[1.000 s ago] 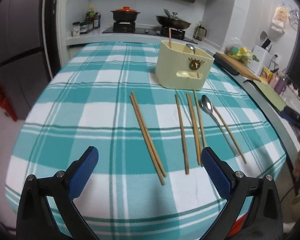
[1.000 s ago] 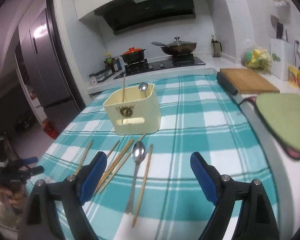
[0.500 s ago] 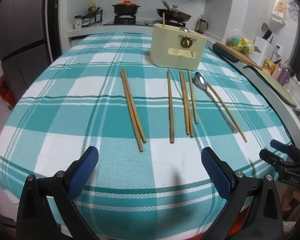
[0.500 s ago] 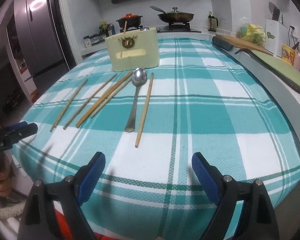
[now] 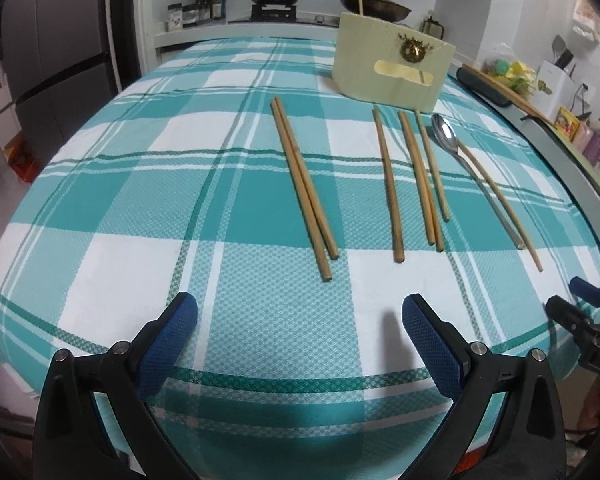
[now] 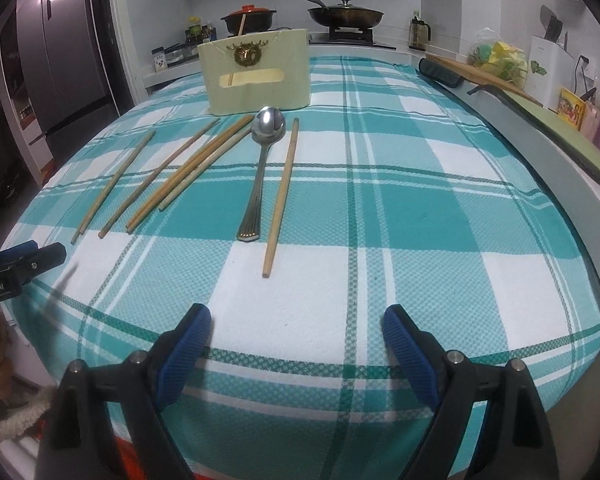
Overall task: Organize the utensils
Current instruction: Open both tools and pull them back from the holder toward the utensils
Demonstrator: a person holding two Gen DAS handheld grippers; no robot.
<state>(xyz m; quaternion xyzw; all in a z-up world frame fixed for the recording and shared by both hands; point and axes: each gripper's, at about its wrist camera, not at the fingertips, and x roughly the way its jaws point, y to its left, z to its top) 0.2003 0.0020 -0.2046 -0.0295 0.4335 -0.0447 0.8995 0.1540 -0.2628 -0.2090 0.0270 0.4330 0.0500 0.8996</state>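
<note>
- Seven bare wooden chopsticks lie on a teal-and-white plaid cloth [image 5: 140, 208], all loose, running roughly from the near edge toward the holder.
- In the left wrist view, a touching pair [image 5: 304, 188] sits at frame centre; right of it a single stick [image 5: 388, 188], then three close together [image 5: 422, 176], two of them touching along their length.
- A steel spoon [image 6: 262, 168], bowl shiny and handle ribbed, lies at centre left in the right wrist view, bowl toward the holder; one more chopstick [image 6: 282, 196] lies just beside it on the right, apart from it there, though in the left wrist view the two seem to cross near the bowl.
- The holder [image 5: 392, 70] is a cream box in the upper right of the left wrist view, with a gold emblem and a slot in its front wall. One chopstick stands up from it; its inside is hidden.
- Left gripper [image 5: 300, 320]: blue pads wide apart, holding nothing, low in frame over the near cloth edge.
- Right gripper [image 6: 296, 328]: likewise spread and empty, low in frame.
- Writing: the left gripper's body, at the left edge of the right wrist view, reads "nRobot.AI", cut off at the start; the right gripper's body, at the lower right edge of the left wrist view, shows "DAS", also cut.
- Jar labels by the stove are too small to read.
</note>
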